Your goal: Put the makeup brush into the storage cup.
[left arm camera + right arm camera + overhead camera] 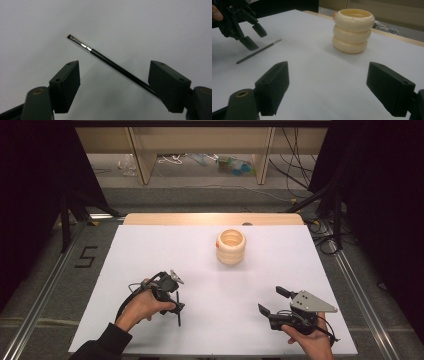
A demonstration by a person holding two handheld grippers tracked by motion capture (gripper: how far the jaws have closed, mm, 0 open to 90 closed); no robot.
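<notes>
A thin black brush (112, 65) is seen lying flat on the white table (150, 250), toward its near left corner. The left gripper (172, 295) is held directly over it, jaws apart, the handle crossing the gap obliquely. The right gripper (272, 302), also spread, is held well apart. A cream ribbed holder (231, 246) stands nearer the far edge.

Left gripper (176, 309): black body, blocky screw-holed jaw pads, black cable. Right gripper (270, 302): black, grey three-cornered top plate. Left sleeve (107, 342): black.
</notes>
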